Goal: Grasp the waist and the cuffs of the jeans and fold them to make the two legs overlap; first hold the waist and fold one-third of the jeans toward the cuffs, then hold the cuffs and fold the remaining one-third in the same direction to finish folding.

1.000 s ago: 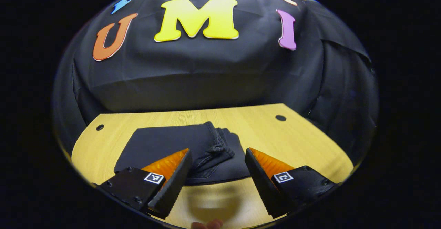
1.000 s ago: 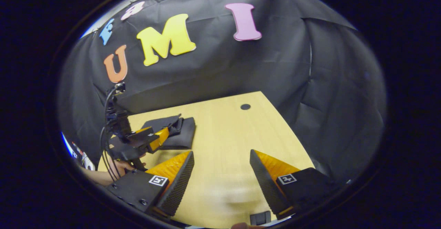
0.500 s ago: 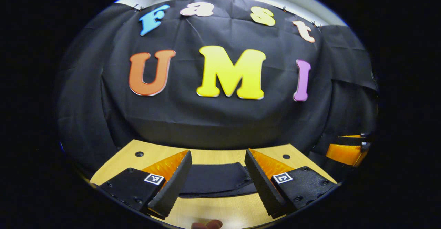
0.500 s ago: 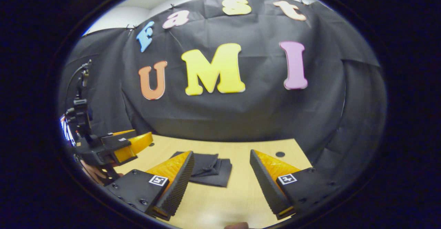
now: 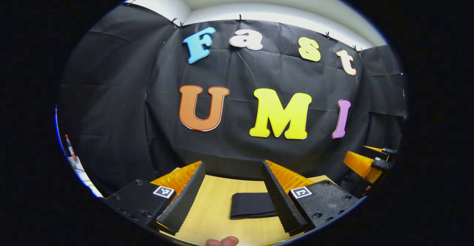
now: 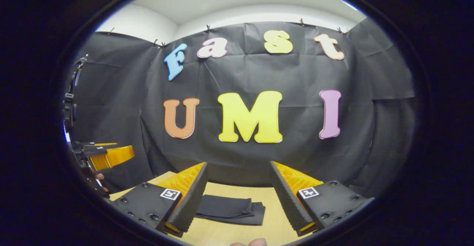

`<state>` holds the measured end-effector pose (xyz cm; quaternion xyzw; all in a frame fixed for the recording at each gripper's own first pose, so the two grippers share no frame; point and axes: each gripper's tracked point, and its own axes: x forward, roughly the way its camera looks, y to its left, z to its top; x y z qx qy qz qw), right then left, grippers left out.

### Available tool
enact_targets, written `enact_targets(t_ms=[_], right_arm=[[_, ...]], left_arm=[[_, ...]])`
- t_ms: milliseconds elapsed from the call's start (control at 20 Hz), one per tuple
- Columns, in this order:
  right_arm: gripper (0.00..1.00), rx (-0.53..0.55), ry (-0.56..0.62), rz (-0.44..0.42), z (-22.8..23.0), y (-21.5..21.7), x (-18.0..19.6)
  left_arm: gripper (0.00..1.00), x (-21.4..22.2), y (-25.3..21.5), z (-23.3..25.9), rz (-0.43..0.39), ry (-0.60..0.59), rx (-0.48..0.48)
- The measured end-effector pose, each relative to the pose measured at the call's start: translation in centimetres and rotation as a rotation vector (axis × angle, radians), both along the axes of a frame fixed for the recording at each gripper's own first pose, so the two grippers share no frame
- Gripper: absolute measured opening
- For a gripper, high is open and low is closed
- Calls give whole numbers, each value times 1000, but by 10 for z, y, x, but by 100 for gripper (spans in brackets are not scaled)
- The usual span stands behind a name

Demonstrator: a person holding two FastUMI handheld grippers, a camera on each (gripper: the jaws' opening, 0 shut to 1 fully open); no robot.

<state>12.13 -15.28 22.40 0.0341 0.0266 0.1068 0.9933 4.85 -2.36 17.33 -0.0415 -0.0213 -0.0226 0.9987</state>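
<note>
Both my tongs are up off the table and level, pointed at the booth wall.

Left tongs: fingers spread wide apart, nothing between them. Past them, in the left gripper view, the jeans lie folded flat on the wooden table, a dark compact stack, partly hidden behind my right-hand finger. My thumb tip shows at the bottom edge. At the far right edge of this view I see my other tongs, held in the air well apart from the jeans.

Right tongs: fingers likewise wide apart, holding nothing. In the right gripper view the jeans sit on the table ahead of and below the gap, layered edges showing on their right side. Neither pair of tongs touches the cloth. At the left edge of this view my left tongs hang in the air, well away from the jeans, with cables rising behind them.
</note>
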Motion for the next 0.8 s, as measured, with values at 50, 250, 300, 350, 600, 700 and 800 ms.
enact_targets(t_ms=[50, 250, 300, 350, 600, 700, 800], right_arm=[[94, 4, -10, -8, 2, 3, -5], [94, -20, -26, 3, 0, 22, -17], [95, -30, -22, 8, -4, 26, -20], [95, -31, -15, 15, -6, 30, -23], [98, -26, -18, 24, -4, 43, -20], [95, -16, -17, 17, -3, 42, -18], [94, -13, -13, 9, -4, 41, -18]], left_arm=[[98, -5, 6, -1, 10, 1, -4], [98, -16, 17, -7, 19, 9, -34], [98, -18, 19, -7, 19, 9, -37], [98, -17, 20, -8, 18, 9, -38], [98, -16, 23, -6, 10, 0, -31], [100, -15, 22, -6, 8, -3, -27], [98, -16, 22, -6, 6, 1, -28]])
